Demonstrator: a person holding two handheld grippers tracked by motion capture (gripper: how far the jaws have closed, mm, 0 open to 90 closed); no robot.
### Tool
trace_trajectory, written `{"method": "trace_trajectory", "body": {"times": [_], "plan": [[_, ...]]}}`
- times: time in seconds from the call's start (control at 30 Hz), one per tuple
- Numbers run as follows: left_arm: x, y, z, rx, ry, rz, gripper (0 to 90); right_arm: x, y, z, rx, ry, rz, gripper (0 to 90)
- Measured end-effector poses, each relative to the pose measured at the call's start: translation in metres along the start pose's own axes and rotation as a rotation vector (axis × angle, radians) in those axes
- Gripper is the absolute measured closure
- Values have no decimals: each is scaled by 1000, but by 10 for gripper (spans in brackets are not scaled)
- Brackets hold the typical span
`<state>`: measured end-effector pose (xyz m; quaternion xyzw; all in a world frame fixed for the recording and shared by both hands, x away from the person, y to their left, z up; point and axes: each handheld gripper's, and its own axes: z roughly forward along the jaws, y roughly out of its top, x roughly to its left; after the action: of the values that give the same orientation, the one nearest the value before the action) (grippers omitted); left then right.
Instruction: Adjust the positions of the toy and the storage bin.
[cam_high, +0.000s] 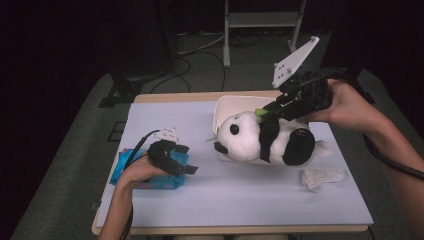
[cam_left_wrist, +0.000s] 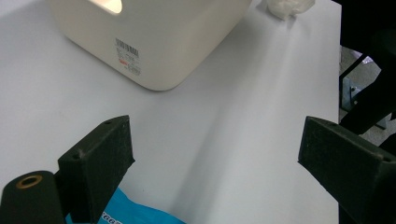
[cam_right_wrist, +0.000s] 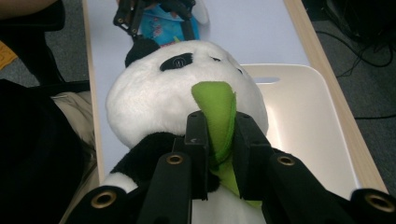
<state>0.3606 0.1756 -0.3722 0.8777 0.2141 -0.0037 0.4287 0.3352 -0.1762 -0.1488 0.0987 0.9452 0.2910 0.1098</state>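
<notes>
Gripping a green fabric leaf (cam_right_wrist: 217, 122) on the back of the panda plush (cam_high: 260, 140), the right gripper (cam_high: 265, 113) has its jaws pinched together on that leaf, the cloth squeezed between the black pads. Judging by the high view, the panda hangs partly over the white bin (cam_high: 225, 106), its long axis lying crosswise, head toward the person's left, dark feet toward the right, so the bin sits directly beneath and behind it. That right hand (cam_high: 345, 102) reaches in from the far right, held high, gripper angled down and leftward. Well apart, the left gripper (cam_high: 182, 160) rests over a blue packet (cam_high: 125, 167) with jaws spread wide and nothing between them. A crumpled clear wrapper (cam_high: 322, 177) lies near the panda's feet.
</notes>
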Motion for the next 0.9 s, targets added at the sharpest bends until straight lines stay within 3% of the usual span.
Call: {"method": "trace_trajectory", "body": {"times": [0.3, 0.47, 0.9], "plan": [[2, 2, 3, 10, -11, 14, 91, -23, 2, -3, -1, -18, 33, 769], [3, 2, 0, 0, 8, 7, 91, -33, 5, -1, -1, -33, 28, 769], [6, -3, 1, 10, 1, -9, 91, -71, 0, 5, -3, -44, 68, 768]]}}
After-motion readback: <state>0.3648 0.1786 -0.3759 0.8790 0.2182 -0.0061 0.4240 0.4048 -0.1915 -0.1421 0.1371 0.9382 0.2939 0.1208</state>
